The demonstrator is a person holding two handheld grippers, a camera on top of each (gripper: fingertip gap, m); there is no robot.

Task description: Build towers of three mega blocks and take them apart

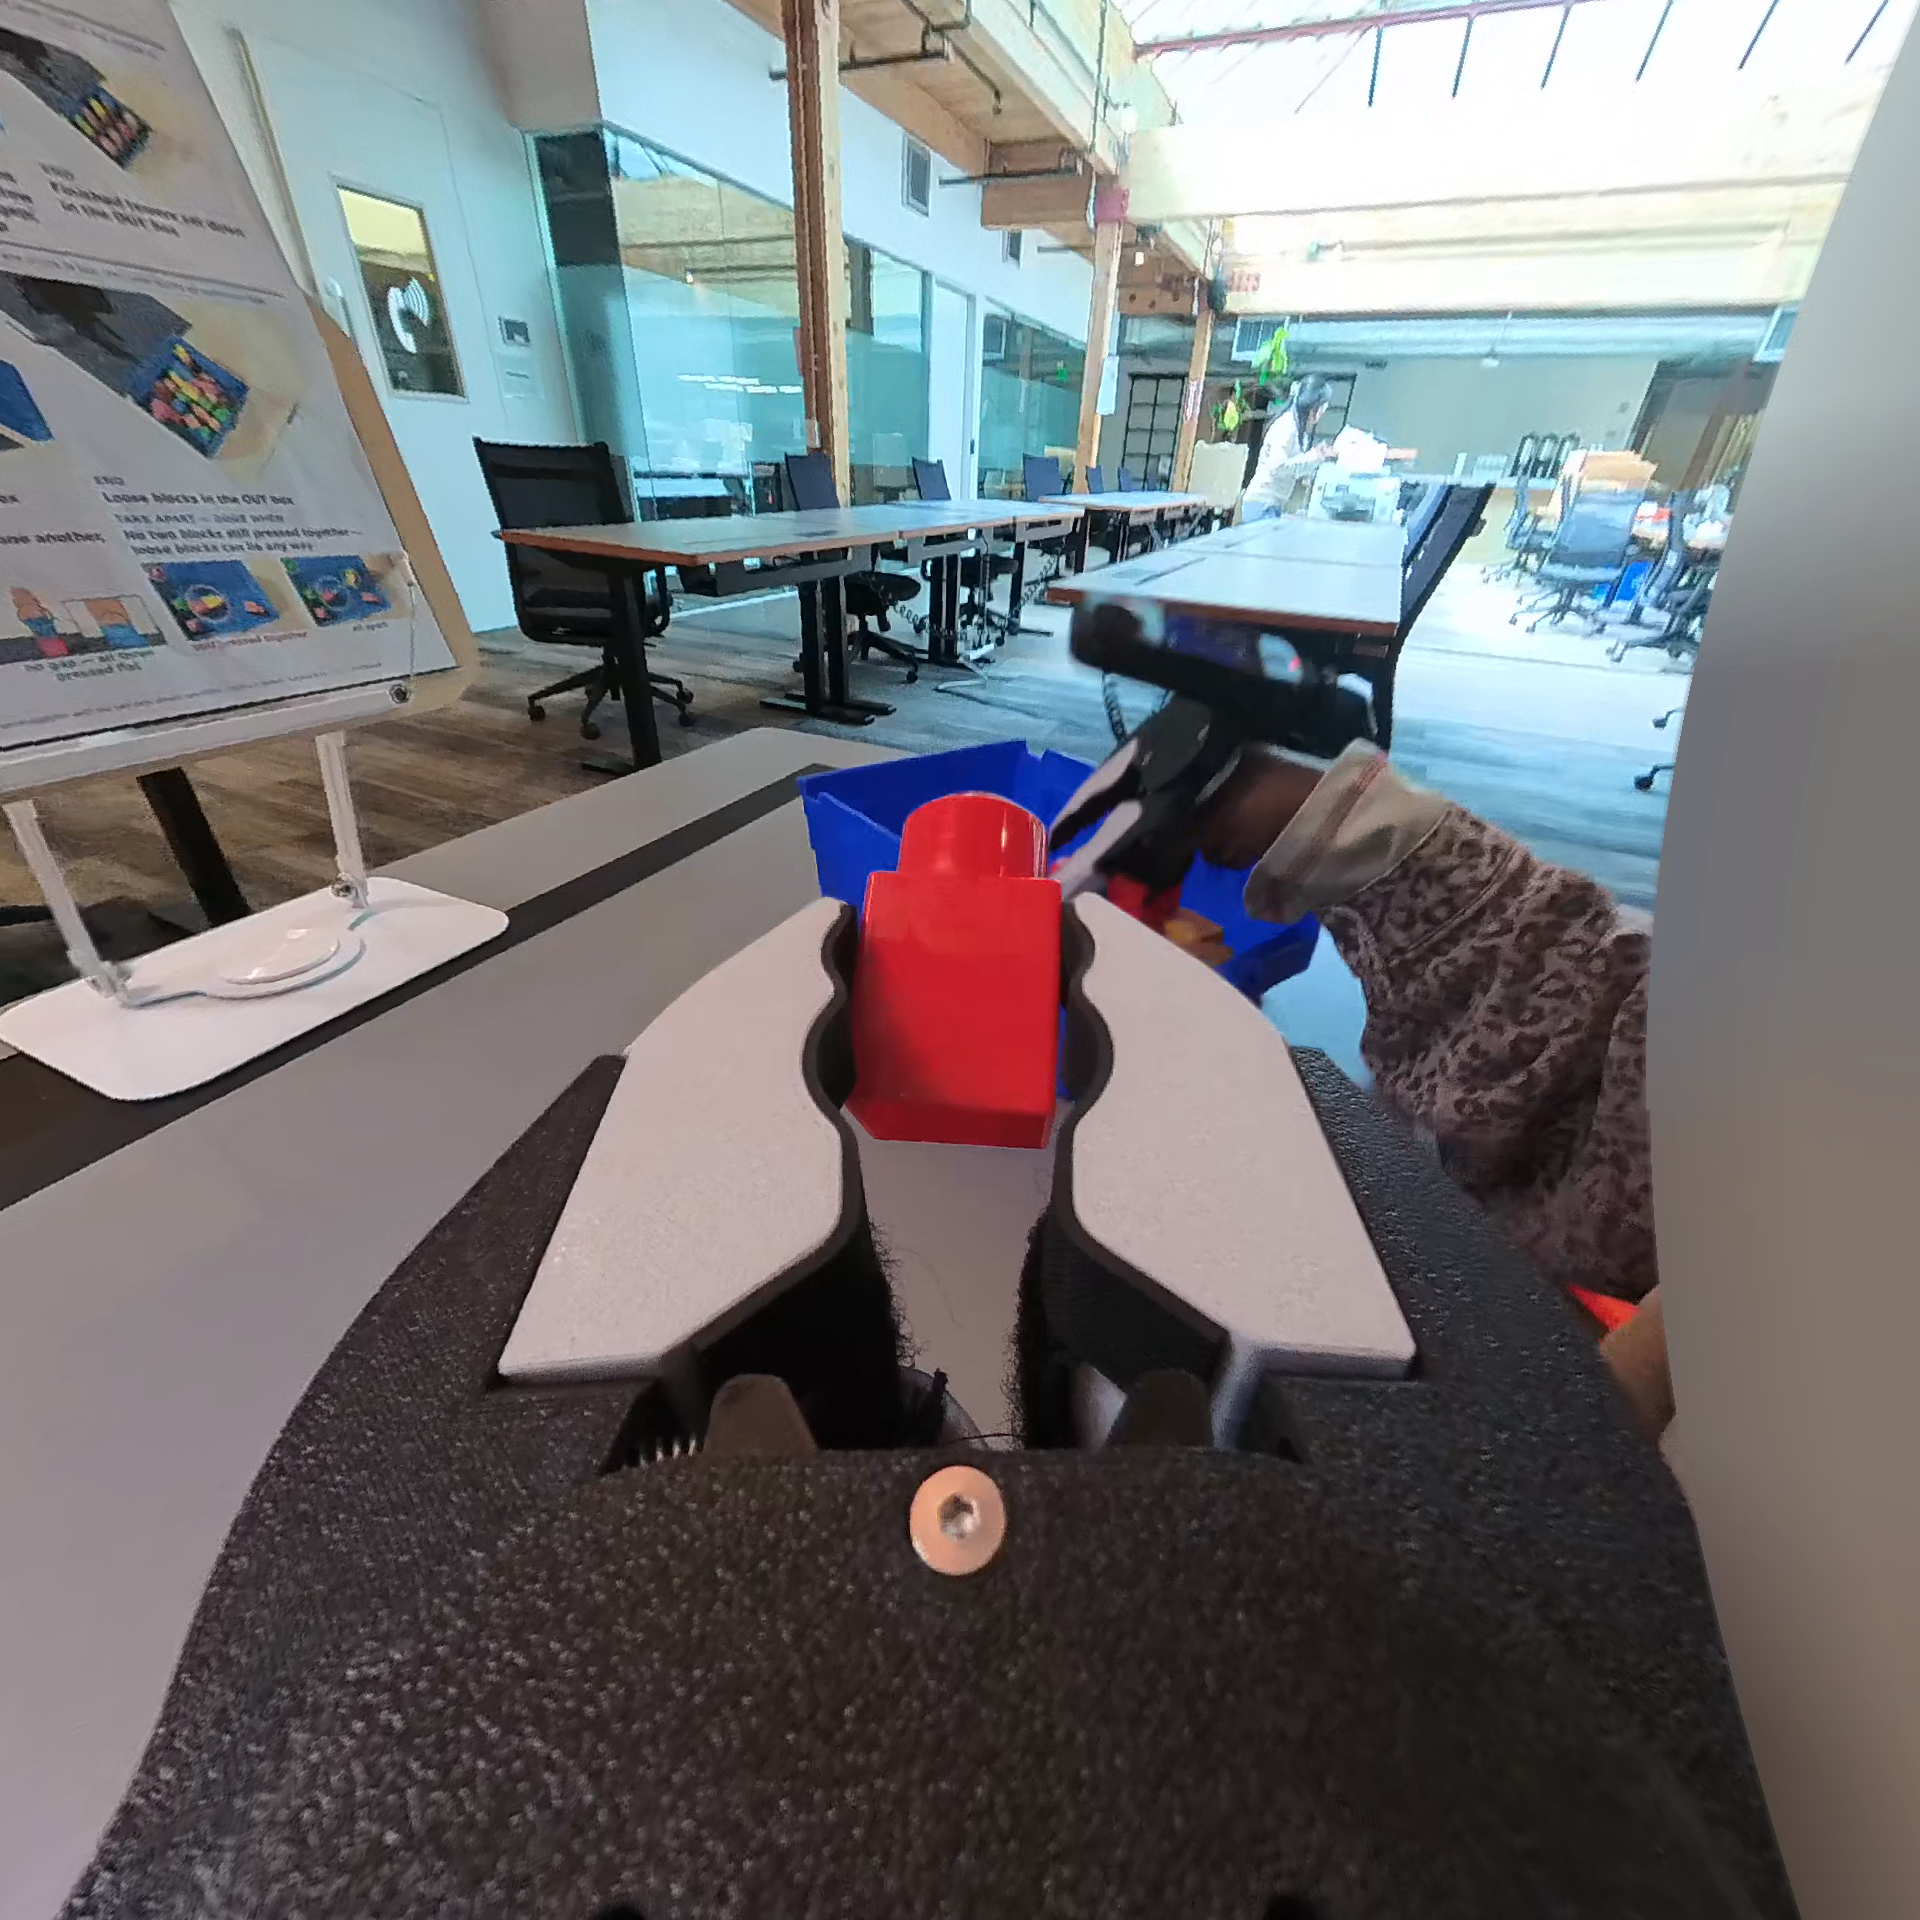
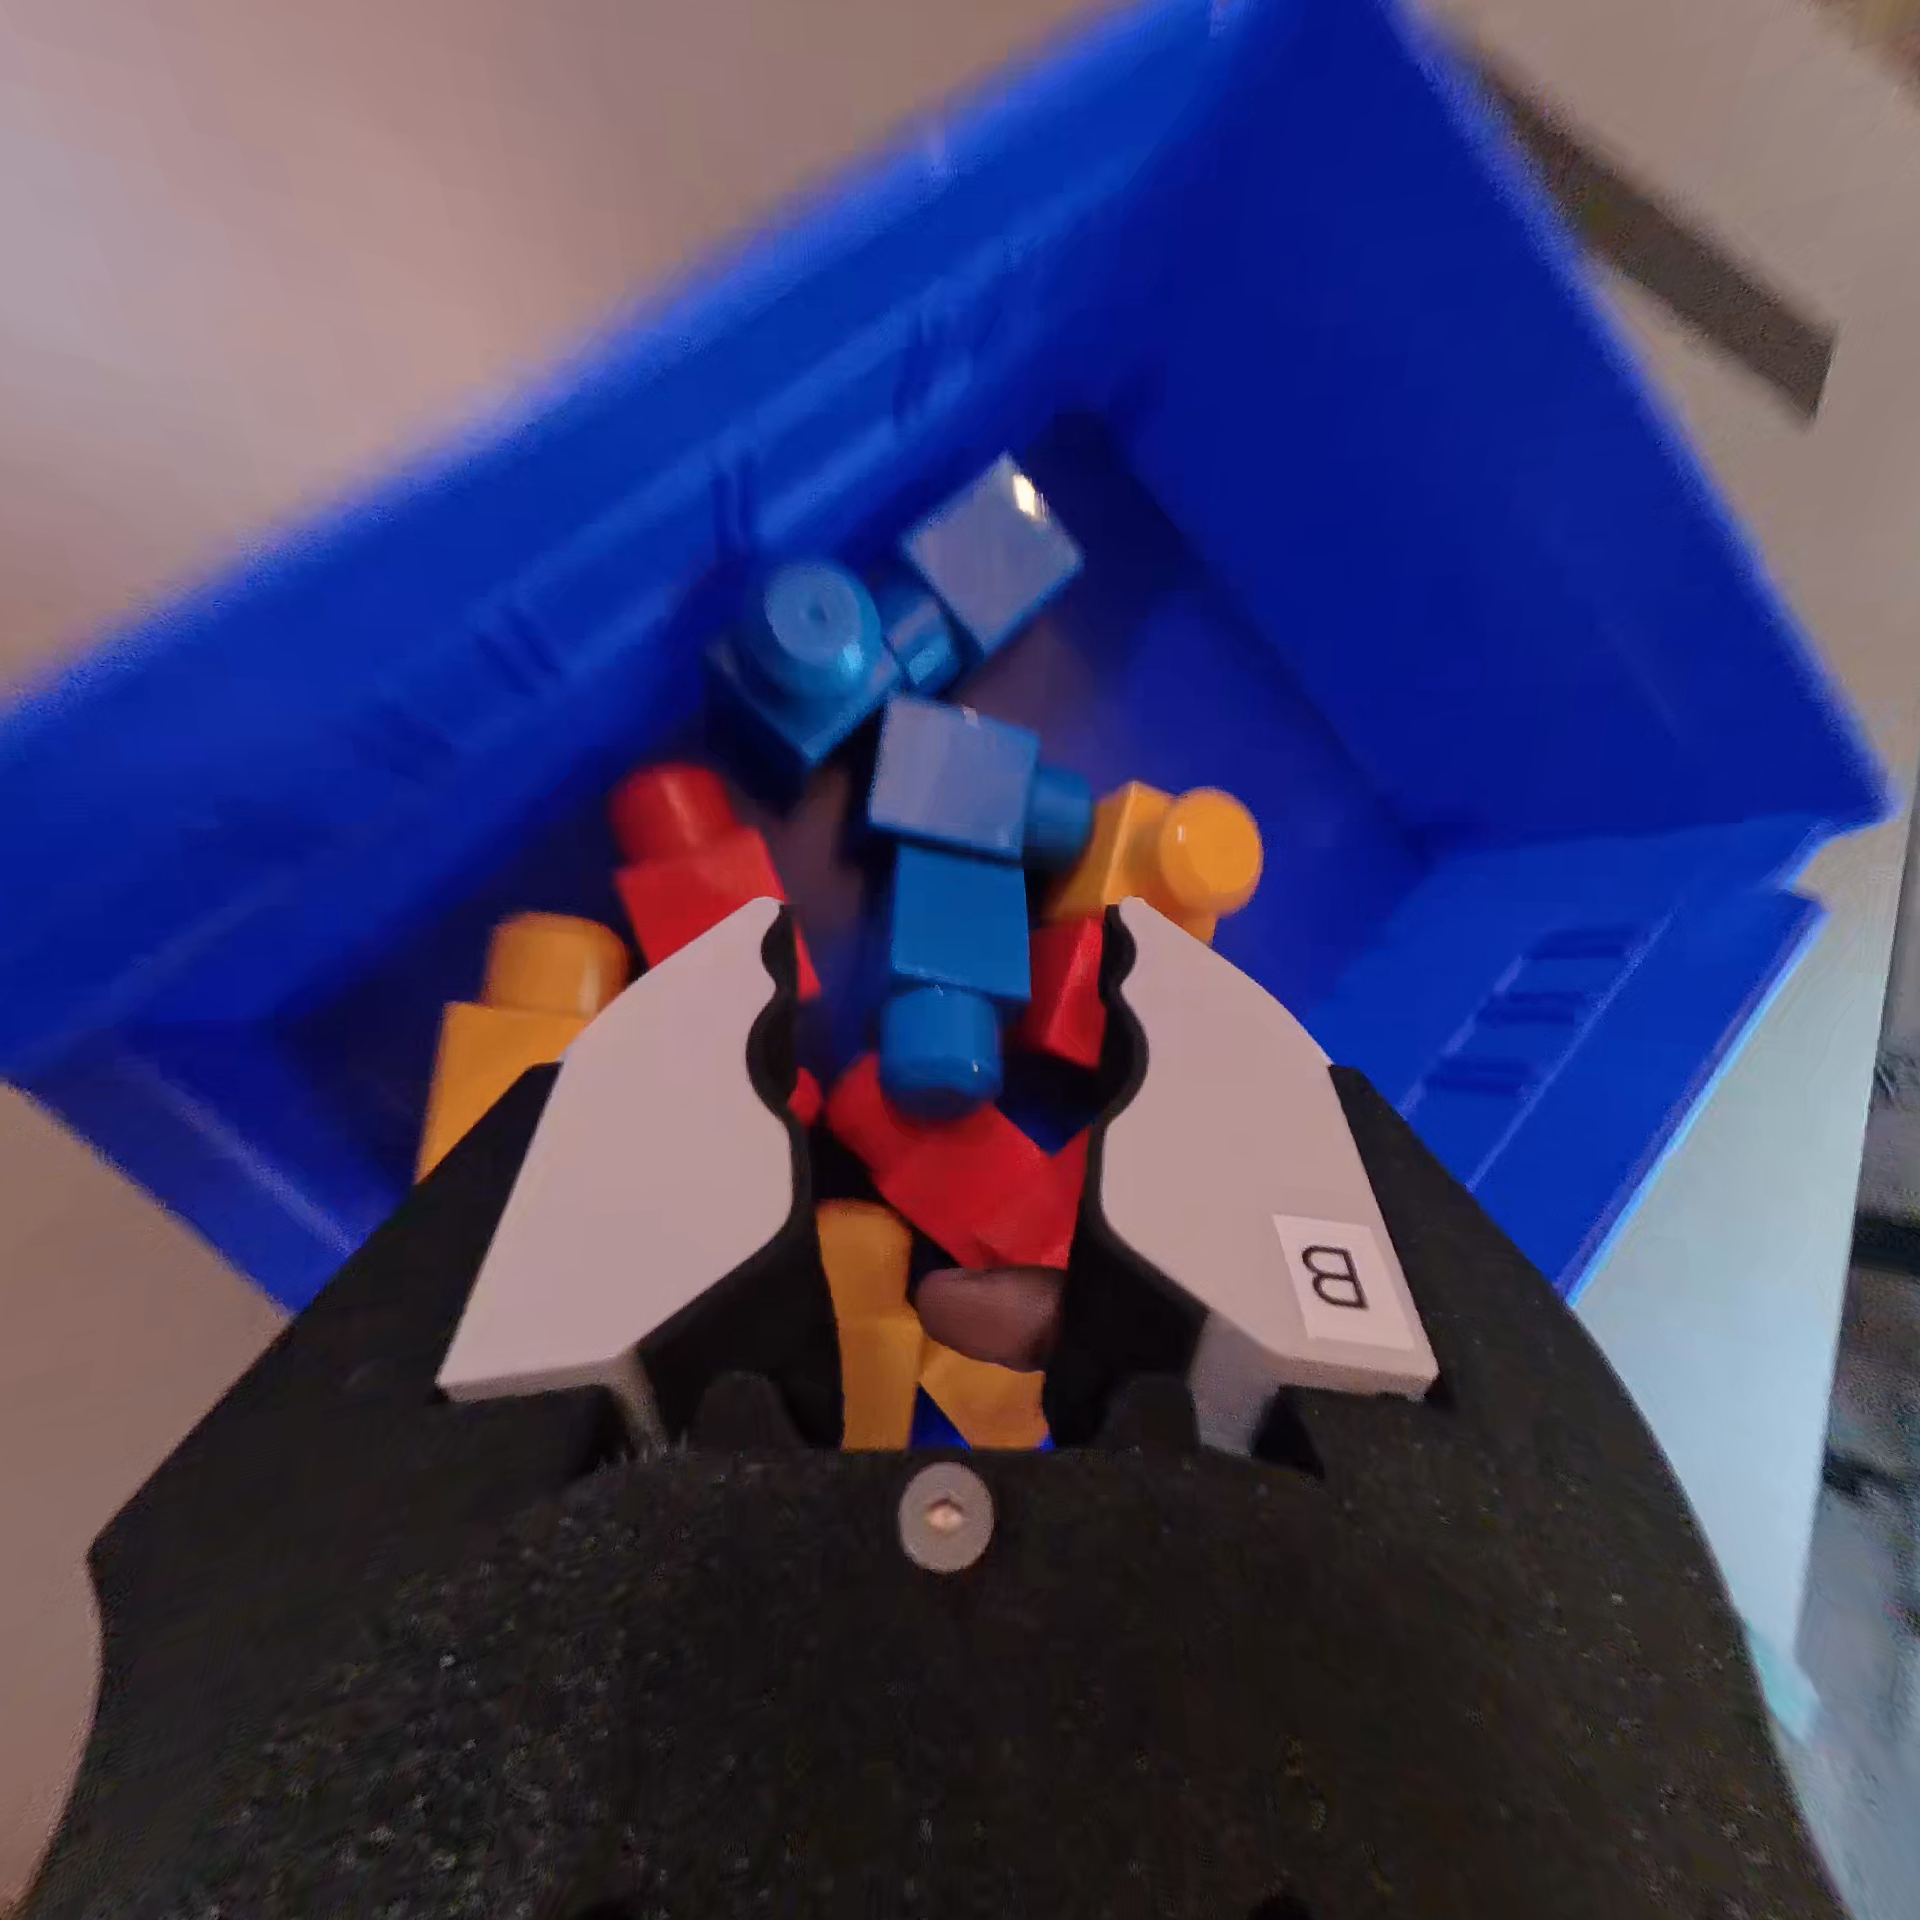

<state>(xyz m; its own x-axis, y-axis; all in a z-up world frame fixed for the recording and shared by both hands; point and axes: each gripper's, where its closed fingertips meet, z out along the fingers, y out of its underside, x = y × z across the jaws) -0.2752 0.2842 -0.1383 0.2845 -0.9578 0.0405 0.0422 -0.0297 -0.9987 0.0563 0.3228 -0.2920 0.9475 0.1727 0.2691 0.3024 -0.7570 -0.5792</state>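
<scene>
Behind your grey table (image 1: pixel 260 1195) you see long desks (image 1: pixel 790 525), black office chairs (image 1: pixel 566 540), glass walls (image 1: pixel 707 343), bright skylights (image 1: pixel 1507 52).

I see a block (image 1: pixel 951 997) upright between my left gripper (image 1: pixel 956 1023) fingers, above the table (image 1: pixel 312 1195). Behind it sits a bin (image 1: pixel 904 800), with my right gripper (image 1: pixel 1091 862) reaching in from the right. Inside the bin (image 2: pixel 1351 520), loose blocks (image 2: pixel 956 831) lie piled under my right gripper (image 2: pixel 951 997). A sign stand (image 1: pixel 187 416) is far left.

Left gripper (image 1: pixel 956 997) level, fingers clamped on a block, right gripper (image 2: pixel 951 997) angled downward, fingers spread apart
</scene>
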